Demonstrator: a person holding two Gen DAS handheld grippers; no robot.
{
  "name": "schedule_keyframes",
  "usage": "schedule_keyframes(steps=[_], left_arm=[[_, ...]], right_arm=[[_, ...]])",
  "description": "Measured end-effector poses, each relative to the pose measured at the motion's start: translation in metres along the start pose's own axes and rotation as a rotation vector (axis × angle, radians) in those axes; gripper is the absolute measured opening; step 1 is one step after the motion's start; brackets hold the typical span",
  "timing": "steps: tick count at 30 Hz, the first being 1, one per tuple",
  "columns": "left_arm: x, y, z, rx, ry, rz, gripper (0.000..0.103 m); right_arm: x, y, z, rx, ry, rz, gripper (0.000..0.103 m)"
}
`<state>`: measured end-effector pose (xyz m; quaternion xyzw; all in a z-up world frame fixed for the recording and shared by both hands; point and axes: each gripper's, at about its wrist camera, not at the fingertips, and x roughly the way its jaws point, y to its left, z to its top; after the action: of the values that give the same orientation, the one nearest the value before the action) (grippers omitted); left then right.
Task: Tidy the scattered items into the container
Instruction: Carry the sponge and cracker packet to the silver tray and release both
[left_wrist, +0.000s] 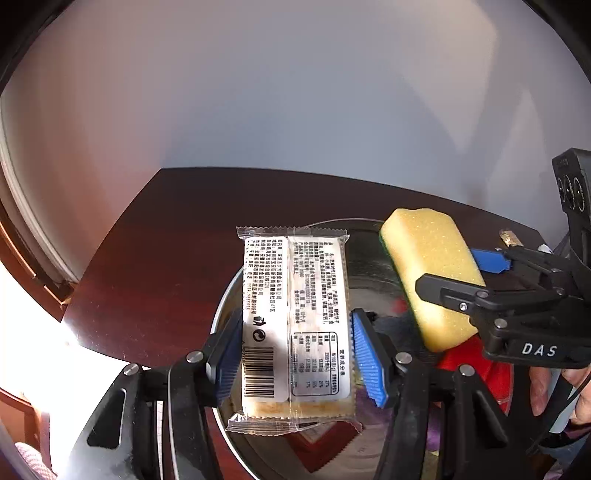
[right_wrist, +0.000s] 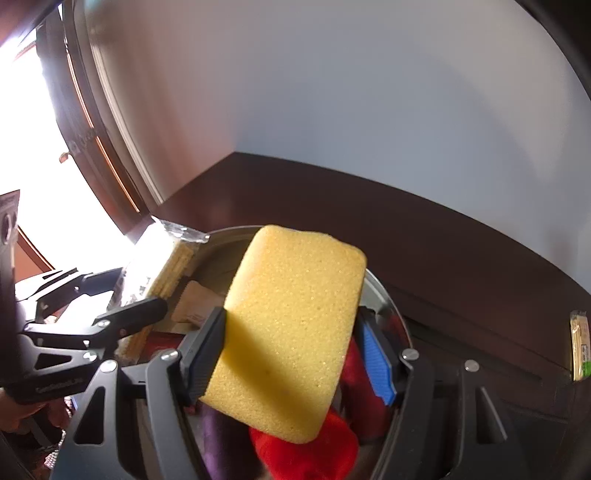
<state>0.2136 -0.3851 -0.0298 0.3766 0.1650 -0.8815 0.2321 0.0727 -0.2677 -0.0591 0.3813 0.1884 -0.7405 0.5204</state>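
L gripper (left_wrist: 295, 354) clamped on wafer pack (left_wrist: 293, 325), pack sticking out toward 12 o'clock over bowl (left_wrist: 225, 310). R gripper (right_wrist: 291, 354) clamped on sponge (right_wrist: 291, 332), also above bowl, 3 o'clock of pack.

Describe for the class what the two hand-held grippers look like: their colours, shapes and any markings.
The left hand-held gripper is a black plastic frame with triangular cut-outs, silver round bolts and two fingers faced with ribbed blue pads. The right hand-held gripper is built the same; in the left wrist view its black body bears white letters "DAS", and a thin black cable hangs below it.
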Motion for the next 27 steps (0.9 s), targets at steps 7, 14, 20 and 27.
schedule_keyframes(steps=[7,14,20,27], left_arm=[[0.016,0.006,-0.004,-0.026,0.036,-0.006,0.058],[0.003,0.002,-0.002,-0.058,-0.012,0.033,0.080],[-0.013,-0.018,-0.003,-0.005,-0.067,0.103,0.081],[-0.014,-0.041,0.013,0.011,-0.085,0.130,0.081]], right_arm=[[0.022,-0.001,0.007,-0.004,0.027,-0.014,0.070],[0.007,0.000,-0.001,0.009,-0.026,0.010,0.076],[-0.013,-0.003,-0.006,0.024,-0.091,0.064,0.081],[-0.044,0.011,0.004,-0.012,-0.193,0.069,0.089]])
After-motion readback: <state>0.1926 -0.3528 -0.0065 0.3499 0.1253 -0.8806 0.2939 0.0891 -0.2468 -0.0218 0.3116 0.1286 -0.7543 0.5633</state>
